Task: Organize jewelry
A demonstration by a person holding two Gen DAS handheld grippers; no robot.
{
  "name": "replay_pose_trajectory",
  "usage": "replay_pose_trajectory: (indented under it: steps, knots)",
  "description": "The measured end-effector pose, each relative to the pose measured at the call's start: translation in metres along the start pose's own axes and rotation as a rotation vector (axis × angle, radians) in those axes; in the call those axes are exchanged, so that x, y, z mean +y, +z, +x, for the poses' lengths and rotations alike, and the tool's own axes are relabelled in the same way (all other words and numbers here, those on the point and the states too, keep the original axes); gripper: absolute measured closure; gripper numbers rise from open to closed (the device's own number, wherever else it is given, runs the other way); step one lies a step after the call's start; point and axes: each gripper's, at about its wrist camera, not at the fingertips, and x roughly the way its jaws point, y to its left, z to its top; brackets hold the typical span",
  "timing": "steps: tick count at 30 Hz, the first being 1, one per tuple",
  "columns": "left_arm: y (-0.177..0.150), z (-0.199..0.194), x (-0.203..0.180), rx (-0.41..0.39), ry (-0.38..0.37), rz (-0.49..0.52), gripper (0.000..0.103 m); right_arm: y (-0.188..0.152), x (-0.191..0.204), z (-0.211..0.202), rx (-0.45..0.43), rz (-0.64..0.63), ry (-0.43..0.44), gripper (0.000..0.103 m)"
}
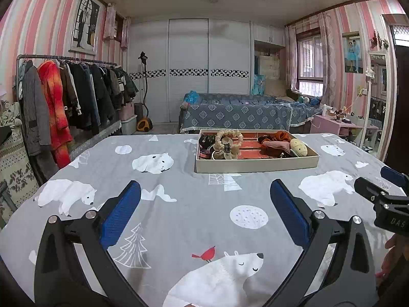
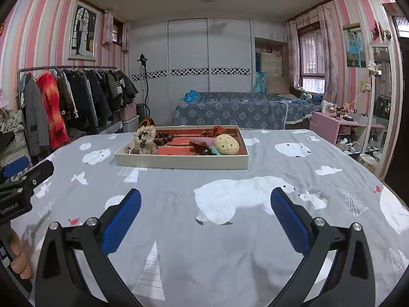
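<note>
A shallow cream tray (image 1: 255,166) with a red lining lies on the bed, also in the right wrist view (image 2: 179,162). It holds cream scrunchies (image 1: 227,143), a dark bead bracelet (image 2: 165,136), orange and pink fabric pieces (image 1: 274,143) and a yellow plush clip (image 2: 226,143). My left gripper (image 1: 204,204) is open and empty, well short of the tray. My right gripper (image 2: 204,206) is open and empty, also short of the tray. Each gripper shows at the edge of the other's view.
The bed has a grey sheet with polar bears (image 2: 242,197). A clothes rack (image 1: 71,97) stands at the left. A blue-covered sofa (image 1: 235,112) and white wardrobe doors are behind. A pink table (image 2: 342,125) and a mirror stand at the right.
</note>
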Motion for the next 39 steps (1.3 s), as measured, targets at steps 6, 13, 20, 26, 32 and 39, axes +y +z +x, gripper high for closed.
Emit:
replay_pose_trajectory:
  steps: [6, 13, 20, 26, 32, 39]
  knots:
    - [-0.005, 0.000, -0.014, -0.011, 0.005, 0.068, 0.005, -0.001, -0.001, -0.006, -0.023, 0.009, -0.015, 0.004]
    - [-0.007, -0.003, -0.013, -0.022, 0.009, 0.059, 0.005, -0.001, 0.003, -0.011, -0.053, -0.014, -0.038, 0.004]
    - [-0.009, -0.003, -0.009, -0.023, 0.005, 0.041, 0.005, -0.001, 0.004, -0.012, -0.058, -0.017, -0.042, 0.004]
    - [-0.009, -0.003, -0.008, -0.026, 0.002, 0.040, 0.005, -0.001, 0.004, -0.012, -0.058, -0.017, -0.045, 0.004]
    - [-0.009, -0.001, -0.004, -0.008, 0.004, 0.020, 0.005, -0.001, 0.003, -0.011, -0.054, -0.020, -0.045, 0.004]
    - [-0.008, -0.002, -0.004, -0.013, 0.010, 0.022, 0.005, -0.001, 0.003, -0.011, -0.052, -0.020, -0.045, 0.004]
